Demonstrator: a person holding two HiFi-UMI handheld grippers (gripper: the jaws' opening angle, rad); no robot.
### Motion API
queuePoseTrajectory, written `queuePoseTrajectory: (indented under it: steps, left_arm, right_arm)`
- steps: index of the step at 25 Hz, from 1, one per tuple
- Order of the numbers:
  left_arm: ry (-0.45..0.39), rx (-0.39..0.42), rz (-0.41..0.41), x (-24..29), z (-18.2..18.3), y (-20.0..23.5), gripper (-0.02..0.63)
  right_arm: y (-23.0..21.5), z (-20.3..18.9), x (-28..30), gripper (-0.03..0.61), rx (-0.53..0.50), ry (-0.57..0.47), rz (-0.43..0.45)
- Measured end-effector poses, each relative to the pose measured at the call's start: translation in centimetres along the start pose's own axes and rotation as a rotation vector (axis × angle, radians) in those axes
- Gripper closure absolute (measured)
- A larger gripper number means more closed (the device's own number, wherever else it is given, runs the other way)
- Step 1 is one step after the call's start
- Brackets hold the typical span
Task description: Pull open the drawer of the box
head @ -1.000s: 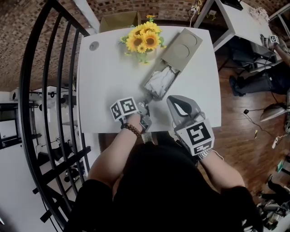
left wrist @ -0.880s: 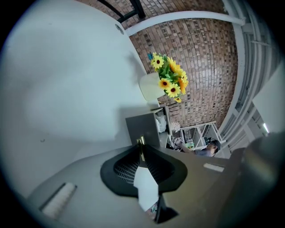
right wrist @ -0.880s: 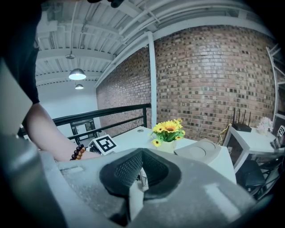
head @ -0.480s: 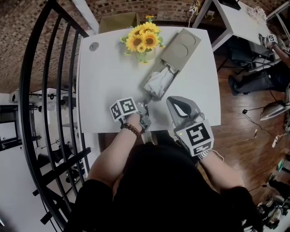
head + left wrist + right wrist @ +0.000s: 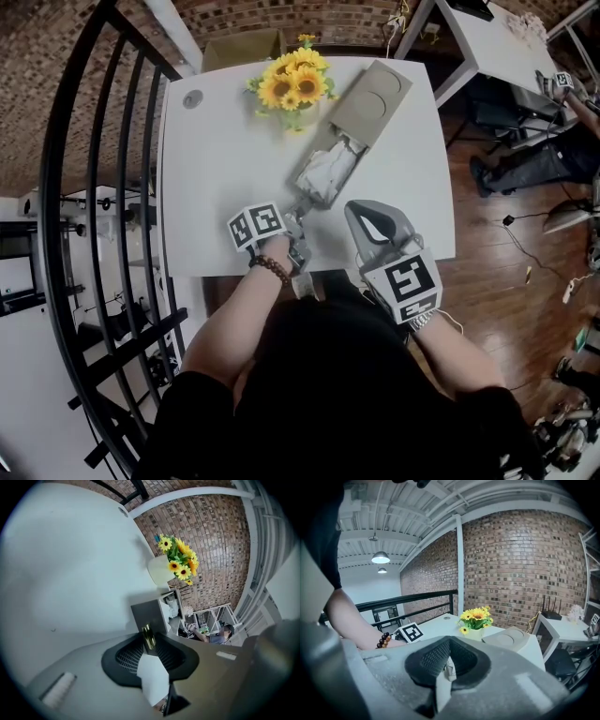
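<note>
The drawer (image 5: 326, 172) lies pulled from the box (image 5: 373, 94) toward 7 o'clock. Only the left gripper view shows its gold handle (image 5: 148, 638) between the left hand-held gripper (image 5: 150, 644), jaws spread and just opening. The right hand-held gripper (image 5: 446, 665) is pressed together.

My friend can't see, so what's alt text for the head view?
On a white table, a grey box has its drawer pulled open, white stuff inside. The left tongs, jaws just opening, straddle its handle; sunflowers stand nearby.
</note>
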State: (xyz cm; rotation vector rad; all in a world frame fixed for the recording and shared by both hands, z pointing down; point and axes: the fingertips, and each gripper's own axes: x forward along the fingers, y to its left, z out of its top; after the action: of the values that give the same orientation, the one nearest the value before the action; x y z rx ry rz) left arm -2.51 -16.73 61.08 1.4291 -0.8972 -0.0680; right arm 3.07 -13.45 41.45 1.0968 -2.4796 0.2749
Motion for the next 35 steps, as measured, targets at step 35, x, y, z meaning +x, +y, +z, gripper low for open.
queuePoseTrajectory:
  steps: [35]
  left_arm:
    - [-0.009, 0.689, -0.011, -8.9, -2.2, -7.5, 0.601]
  right_arm:
    - [5.3, 0.7, -3.7, 0.588, -0.017, -0.041, -0.091]
